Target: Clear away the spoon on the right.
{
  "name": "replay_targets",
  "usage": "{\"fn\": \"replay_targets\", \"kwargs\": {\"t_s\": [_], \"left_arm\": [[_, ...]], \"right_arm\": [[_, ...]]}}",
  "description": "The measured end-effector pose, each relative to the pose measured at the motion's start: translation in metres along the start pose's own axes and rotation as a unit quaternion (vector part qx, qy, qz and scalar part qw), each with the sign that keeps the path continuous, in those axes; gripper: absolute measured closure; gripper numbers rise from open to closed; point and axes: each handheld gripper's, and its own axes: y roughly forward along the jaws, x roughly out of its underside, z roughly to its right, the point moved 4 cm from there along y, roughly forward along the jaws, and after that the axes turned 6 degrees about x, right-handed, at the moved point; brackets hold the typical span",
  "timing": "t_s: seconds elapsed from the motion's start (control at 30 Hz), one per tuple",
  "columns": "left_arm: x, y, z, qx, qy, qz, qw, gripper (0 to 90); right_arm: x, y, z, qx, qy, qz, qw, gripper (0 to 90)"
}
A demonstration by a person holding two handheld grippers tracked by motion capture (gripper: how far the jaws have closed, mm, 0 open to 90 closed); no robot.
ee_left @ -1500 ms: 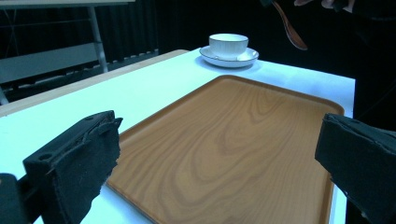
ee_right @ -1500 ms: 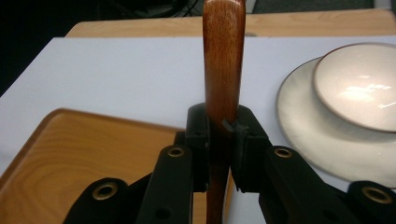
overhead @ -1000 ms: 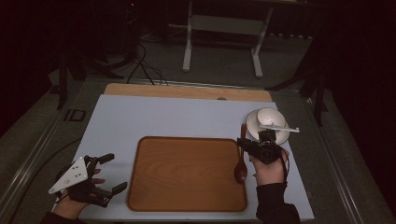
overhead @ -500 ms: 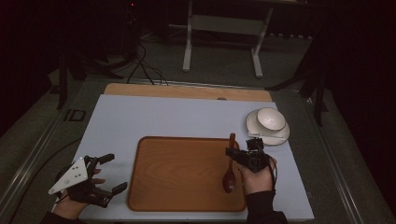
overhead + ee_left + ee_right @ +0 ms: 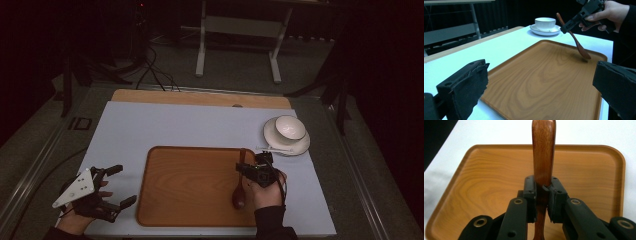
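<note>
Over the wooden tray, the right gripper pinches a wooden spoon.
Its bowl tip touches the tray's right side; the left gripper rests wide apart beside the tray.

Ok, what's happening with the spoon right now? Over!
Right gripper shut on wooden spoon, bowl end low over the tray. Left gripper open, off the tray. Cup and saucer set apart.

Right gripper clamped on wooden spoon handle, apparently above wooden tray, white table
</note>
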Motion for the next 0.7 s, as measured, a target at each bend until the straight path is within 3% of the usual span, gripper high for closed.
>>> {"fn": "replay_targets", "kwargs": {"t_s": [0.37, 0.7], "left_arm": [[0.001, 0.0, 0.0, 0.002, 0.0, -0.003, 1.0, 0.0], [0.001, 0.0, 0.0, 0.003, 0.0, -0.004, 1.0, 0.0]], "right_arm": [[0.007, 0.017, 0.005, 0.016, 0.005, -0.017, 0.9997, 78.9], [0.014, 0.036, 0.018, 0.023, 0.036, -0.033, 0.9986, 78.8]]}}
